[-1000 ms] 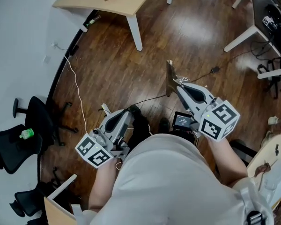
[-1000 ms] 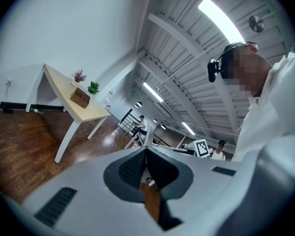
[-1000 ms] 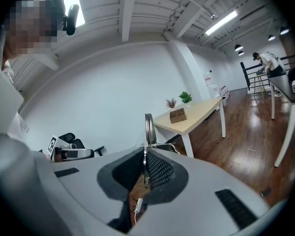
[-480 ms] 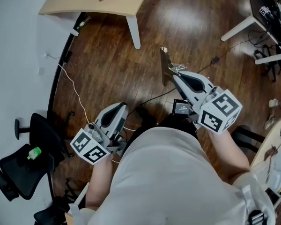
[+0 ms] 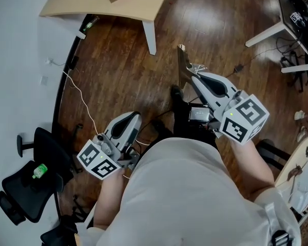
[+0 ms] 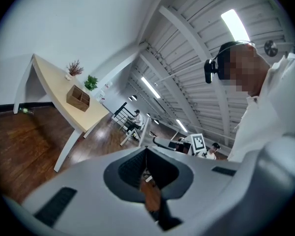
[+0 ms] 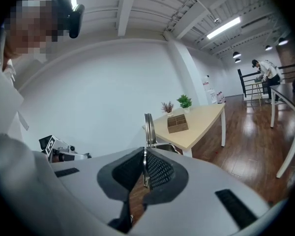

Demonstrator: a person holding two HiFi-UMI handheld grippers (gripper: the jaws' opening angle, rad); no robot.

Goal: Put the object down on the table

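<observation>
- Over the wood floor (image 5: 118,76), the right tool (image 5: 189,77) clamps a thin flat object (image 5: 181,63), held upright.
- Left tool (image 5: 135,117): closed, empty.
- Surface (image 5: 87,3) lies well apart.

The person wears a loose white shirt (image 5: 179,199) and a black headset (image 6: 210,70). The left gripper (image 5: 133,117) and right gripper (image 5: 191,75) have smooth pale-grey shells. Dark ribbed pads line the jaws. Each near end carries a white cube (image 5: 97,160) with black square markers.
</observation>
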